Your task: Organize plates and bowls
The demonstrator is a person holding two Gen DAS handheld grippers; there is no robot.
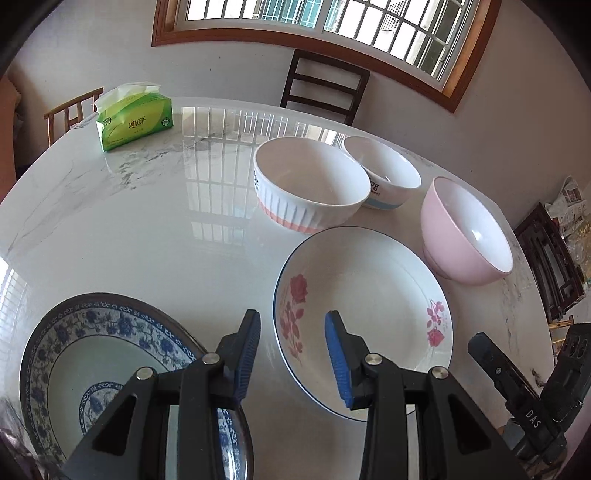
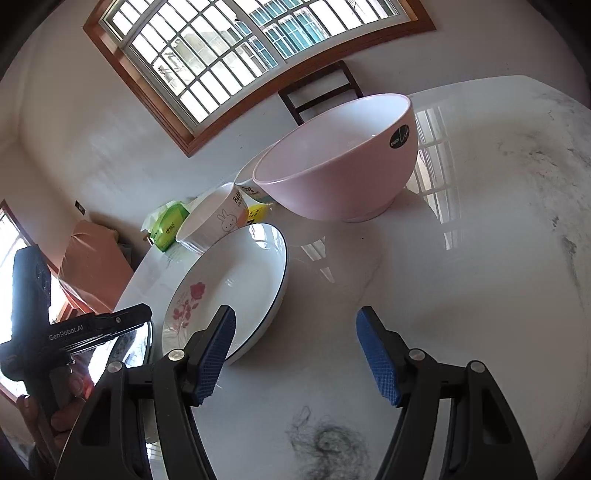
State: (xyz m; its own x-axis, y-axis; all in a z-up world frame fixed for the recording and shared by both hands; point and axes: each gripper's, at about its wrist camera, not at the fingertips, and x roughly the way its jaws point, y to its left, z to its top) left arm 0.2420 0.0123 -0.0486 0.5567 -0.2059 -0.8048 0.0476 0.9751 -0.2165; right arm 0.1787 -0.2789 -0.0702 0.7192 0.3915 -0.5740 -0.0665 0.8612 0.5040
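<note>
Our left gripper (image 1: 291,354) hangs empty, jaws parted, straddling the rose plate's (image 1: 364,321) near-left rim; the blue-patterned plate (image 1: 92,354) lies lower left. Our right gripper (image 2: 295,354), spread wide and empty, sits right of that plate. Beyond stand 3 bowls on the glossy marble table (image 1: 147,229), below a barred window (image 1: 332,18).

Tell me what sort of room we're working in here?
Most likely a home dining room: a marble-look dining table with wooden chairs drawn up to it, a wood-framed barred window behind, and a tissue pack beside the bowls and plates.
</note>
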